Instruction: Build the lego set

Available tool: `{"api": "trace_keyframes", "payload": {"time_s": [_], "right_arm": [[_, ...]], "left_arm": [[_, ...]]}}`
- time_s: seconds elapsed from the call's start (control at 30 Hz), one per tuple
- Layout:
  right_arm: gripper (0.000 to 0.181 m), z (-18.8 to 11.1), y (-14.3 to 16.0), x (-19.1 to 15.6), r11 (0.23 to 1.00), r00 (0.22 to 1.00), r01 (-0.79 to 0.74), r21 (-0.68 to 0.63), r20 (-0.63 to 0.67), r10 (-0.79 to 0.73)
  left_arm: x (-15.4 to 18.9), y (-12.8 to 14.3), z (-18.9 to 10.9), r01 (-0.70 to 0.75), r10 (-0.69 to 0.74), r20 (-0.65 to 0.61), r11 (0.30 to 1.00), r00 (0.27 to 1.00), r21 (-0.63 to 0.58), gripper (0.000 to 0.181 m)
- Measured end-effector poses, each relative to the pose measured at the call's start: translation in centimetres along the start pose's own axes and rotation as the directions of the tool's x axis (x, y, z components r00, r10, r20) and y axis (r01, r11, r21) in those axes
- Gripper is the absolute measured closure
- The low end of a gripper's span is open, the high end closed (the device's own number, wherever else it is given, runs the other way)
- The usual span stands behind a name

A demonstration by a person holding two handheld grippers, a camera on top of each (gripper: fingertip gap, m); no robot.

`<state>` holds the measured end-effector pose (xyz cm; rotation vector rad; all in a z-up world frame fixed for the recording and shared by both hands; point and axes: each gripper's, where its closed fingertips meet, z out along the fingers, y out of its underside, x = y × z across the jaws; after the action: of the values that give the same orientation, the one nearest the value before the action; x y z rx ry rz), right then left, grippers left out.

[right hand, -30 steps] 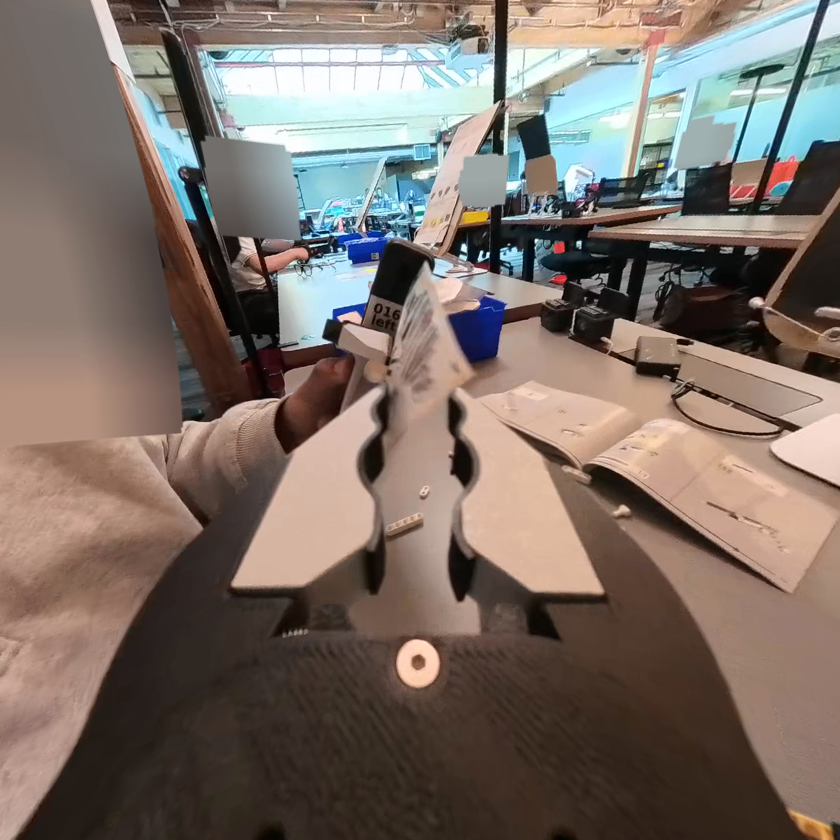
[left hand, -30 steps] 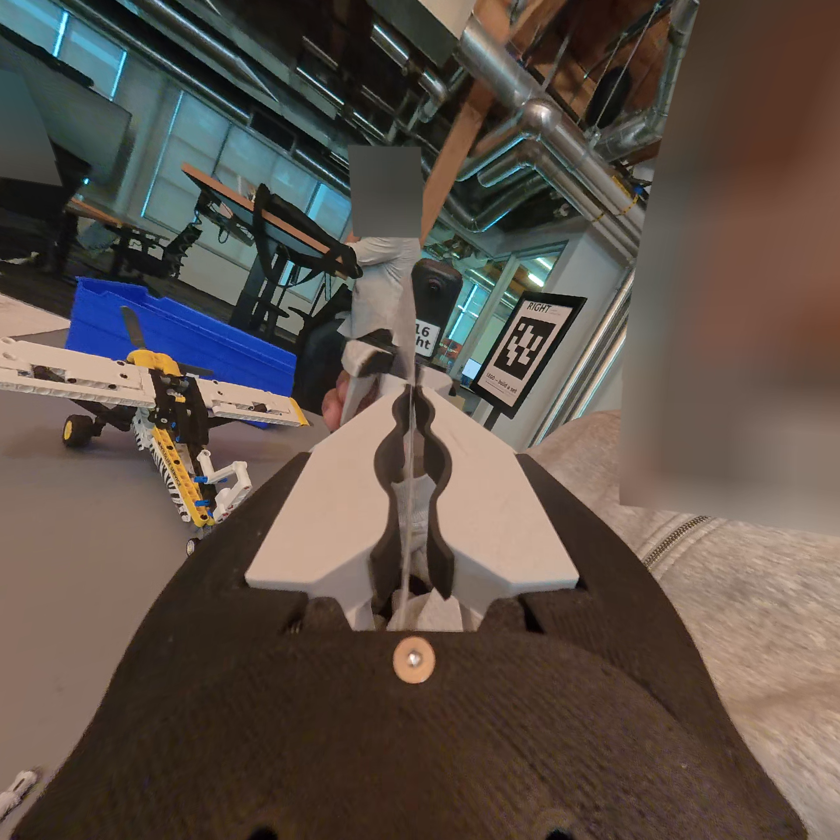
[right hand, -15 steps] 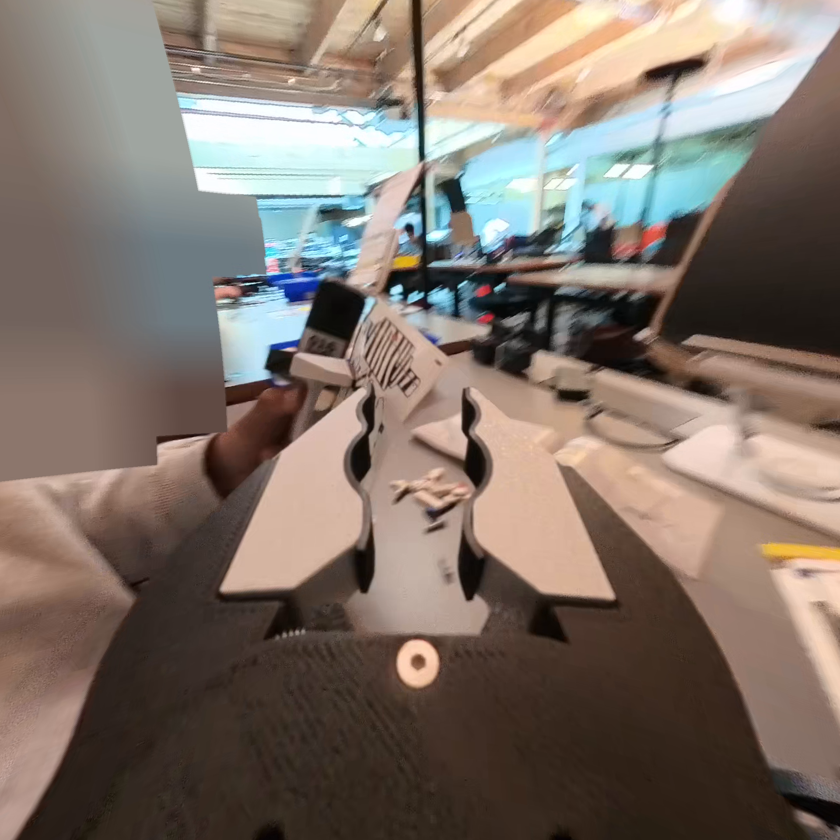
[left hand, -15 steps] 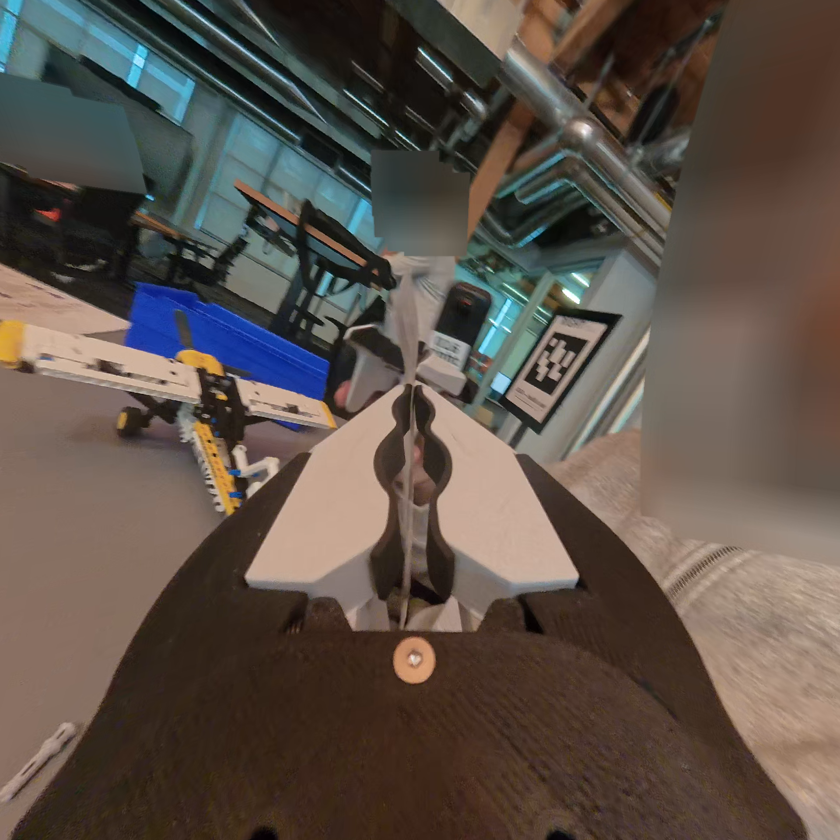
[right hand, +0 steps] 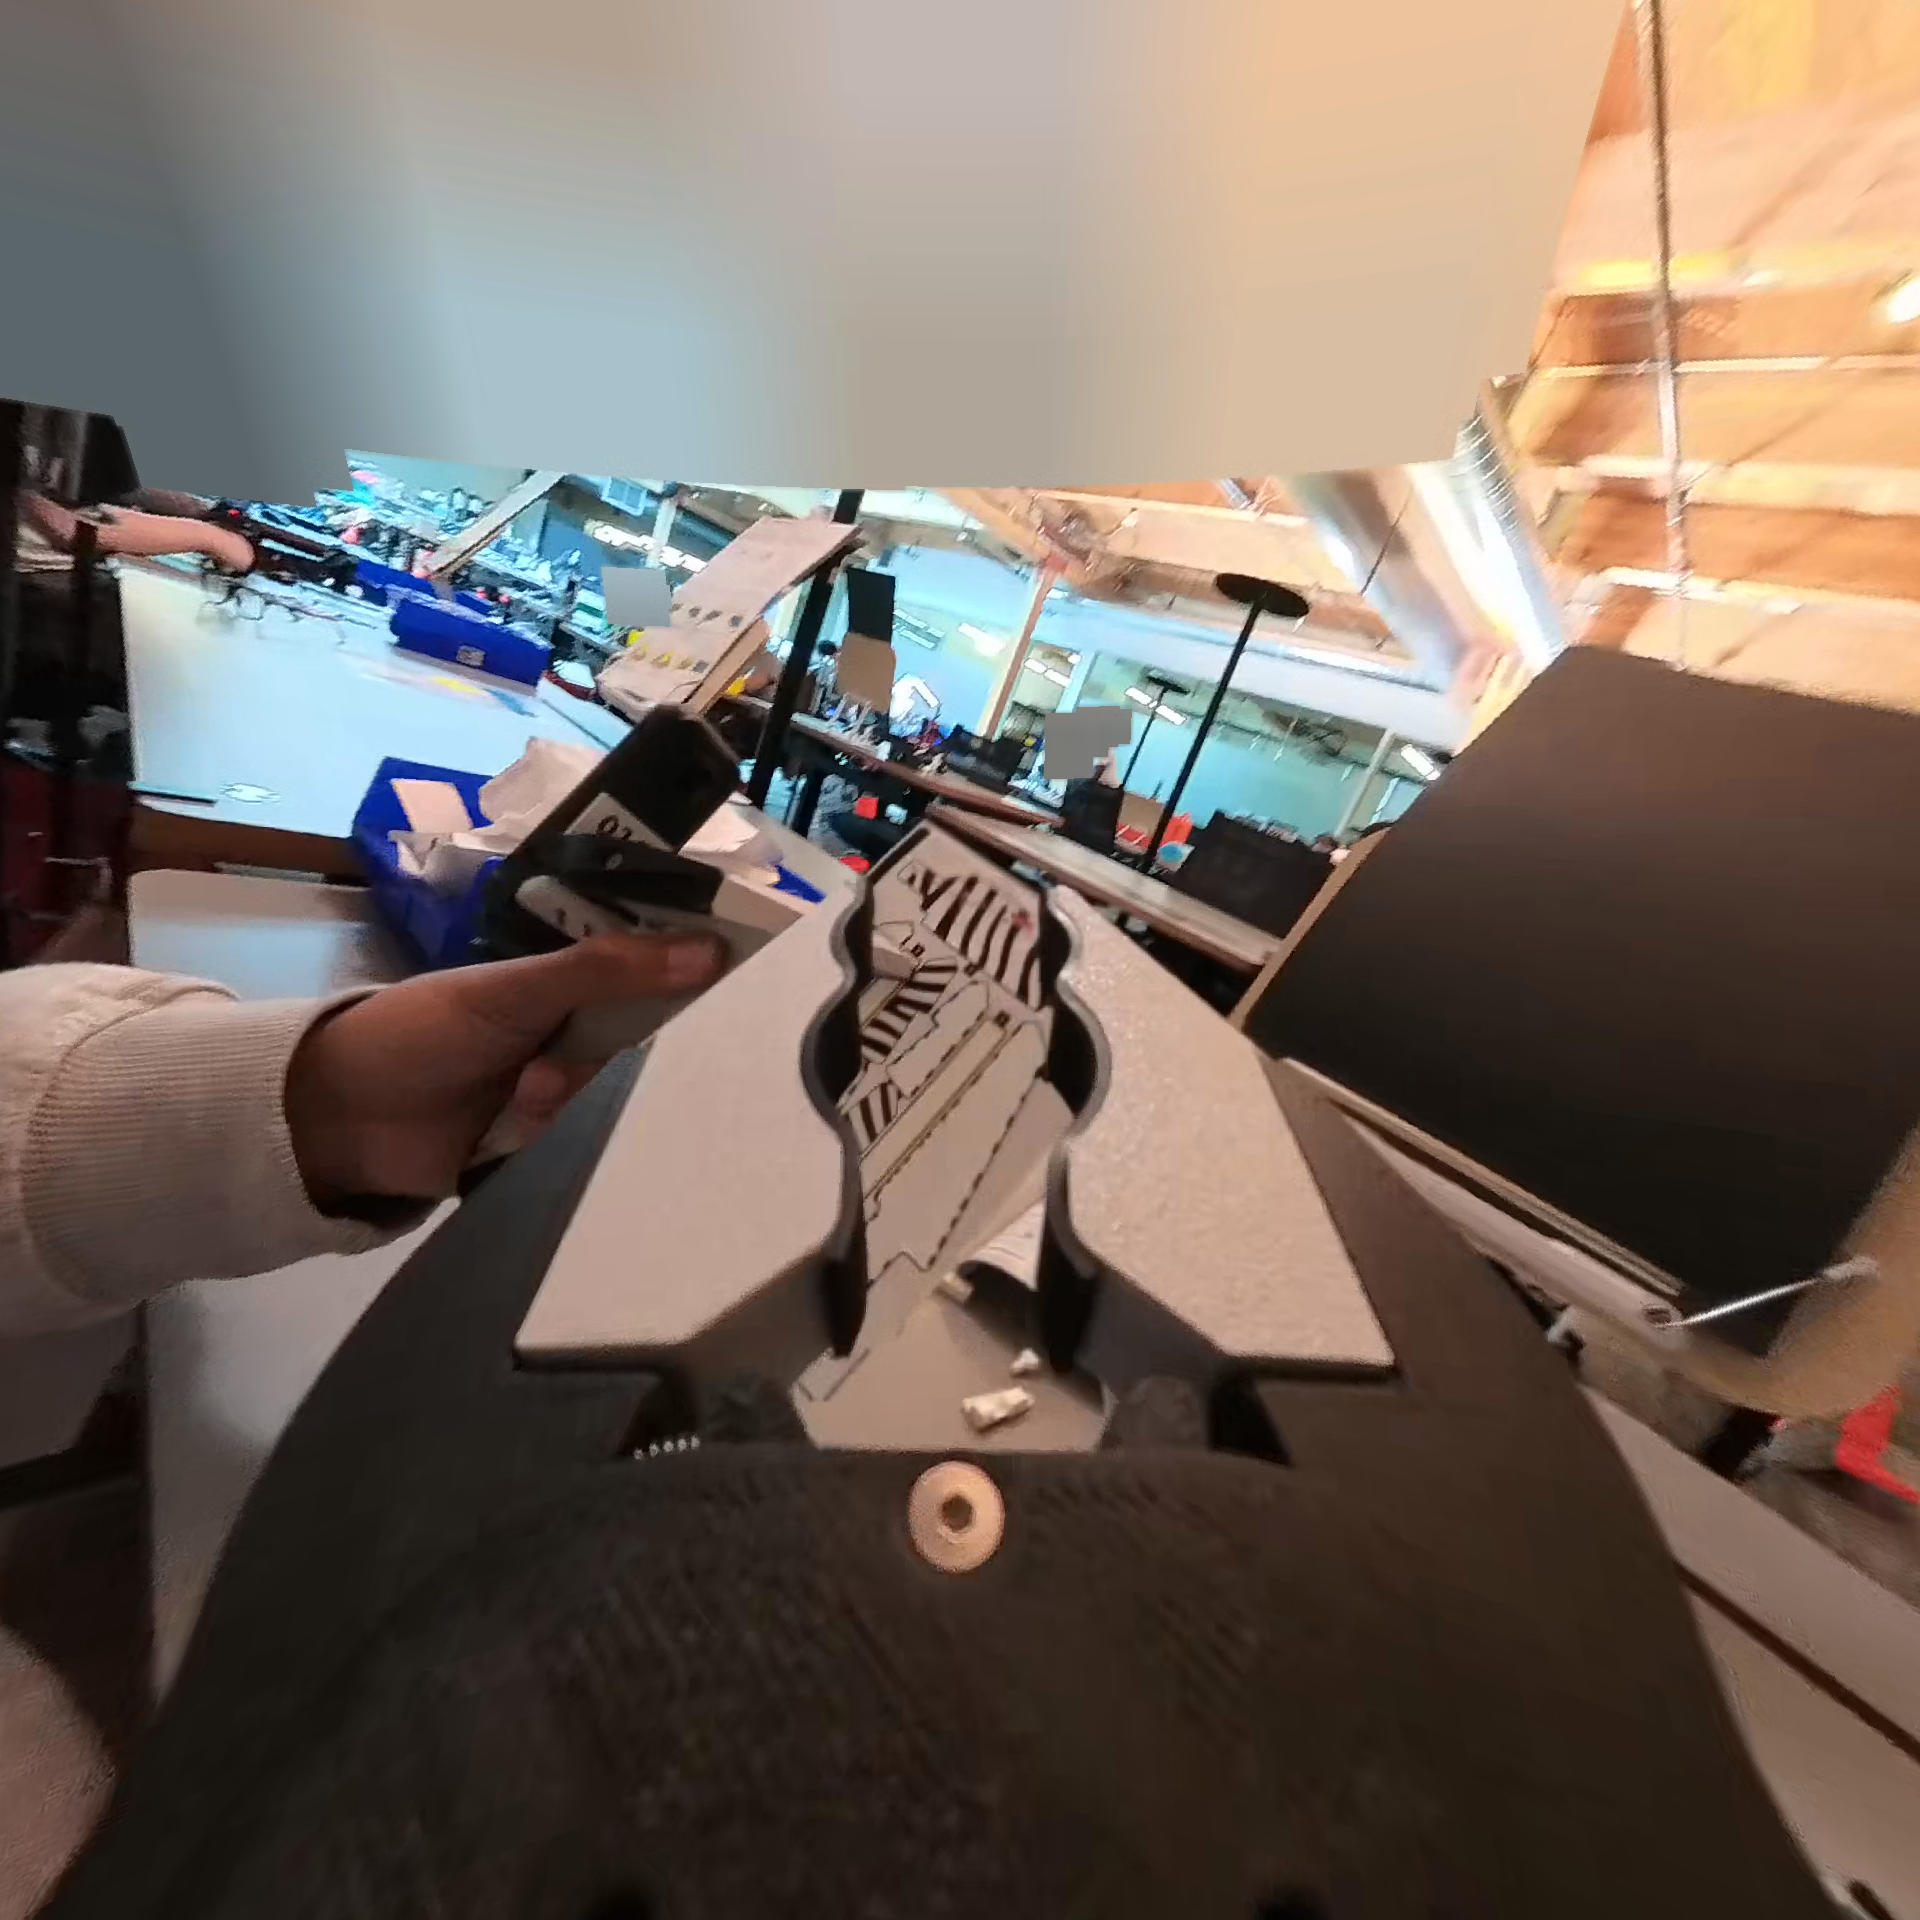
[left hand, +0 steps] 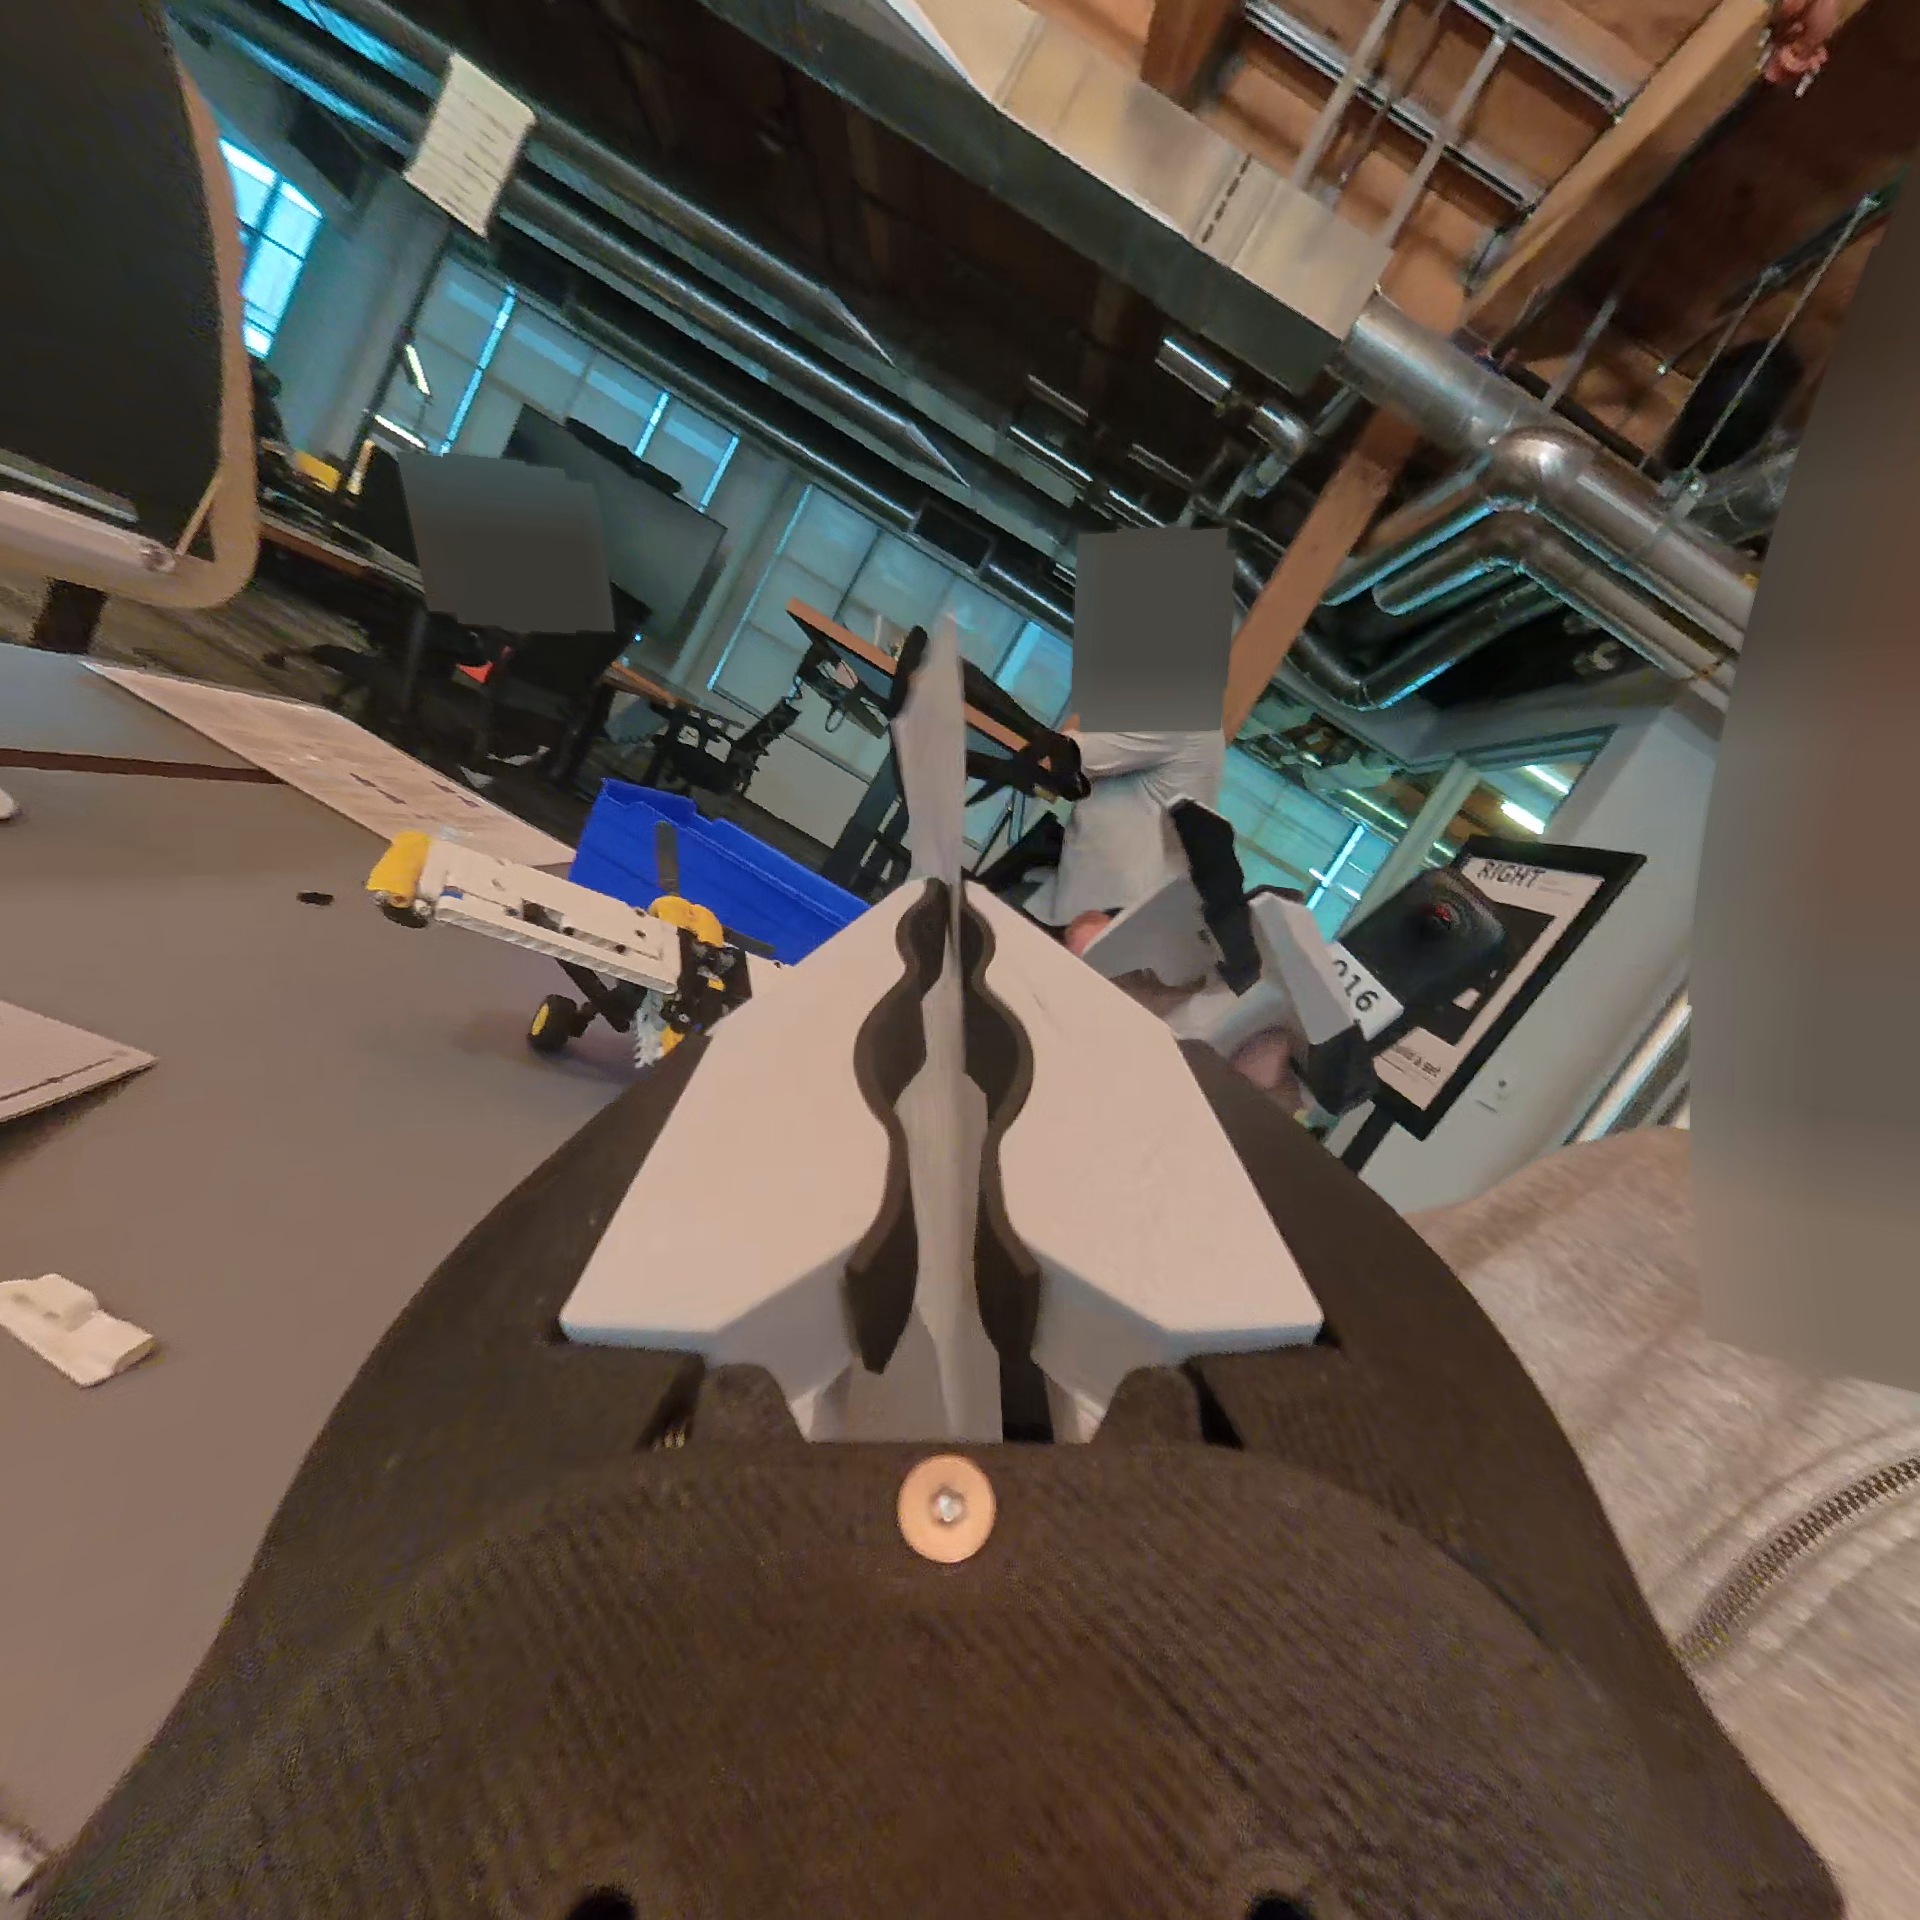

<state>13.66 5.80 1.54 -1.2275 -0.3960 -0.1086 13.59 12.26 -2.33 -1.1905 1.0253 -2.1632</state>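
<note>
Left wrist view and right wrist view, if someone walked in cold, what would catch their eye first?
Probably the sticker sheet, pinched edge-on in the shut left gripper and rising straight up the middle; the right wrist view shows its striped face between the open right gripper's fingers. Next, the white and yellow lego plane on the grey table, before a blue bin.

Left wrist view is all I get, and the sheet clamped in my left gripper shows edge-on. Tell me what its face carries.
Observer: The right wrist view shows the sheet face-on, printed with black-and-white striped shapes and outlined ones.
Operator: Report the right gripper's jaws.
Observer: The right gripper is open, and the sheet shows through the gap between its fingers.
Operator: Say what lies below that gap.
Observer: Small white pieces lie loose on the grey table.
</note>
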Motion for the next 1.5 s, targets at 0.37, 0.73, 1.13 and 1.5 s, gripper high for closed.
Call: {"api": "trace_keyframes", "payload": {"time_s": [0.37, 0.73, 1.13, 1.5], "right_arm": [[0.147, 1.6, 3.6, -1.9, 0.975, 0.974, -0.182, -0.130, 0.109, 0.196], [0.152, 1.2, 3.1, -2.2, 0.900, 0.871, -0.414, -0.137, 0.229, 0.435], [0.168, 0.4, 1.8, -2.4, 0.822, 0.749, -0.553, -0.137, 0.350, 0.563], [0.170, 0.3, 1.5, -2.3, 0.771, 0.680, -0.618, -0.152, 0.390, 0.621]], "left_arm": [[1.7, 1.3, 1.1, -0.047, 0.046, -0.042, 0.998, 0.998, -0.037, 0.181], [5.1, 2.3, 1.9, -0.032, 0.013, -0.240, 0.997, 0.971, -0.074, 0.181], [6.4, 2.9, 2.0, 0.032, -0.070, -0.355, 0.993, 0.932, -0.111, 0.181], [6.7, 3.0, 2.0, -0.002, -0.043, -0.356, 0.992, 0.933, -0.125, 0.181]]}}
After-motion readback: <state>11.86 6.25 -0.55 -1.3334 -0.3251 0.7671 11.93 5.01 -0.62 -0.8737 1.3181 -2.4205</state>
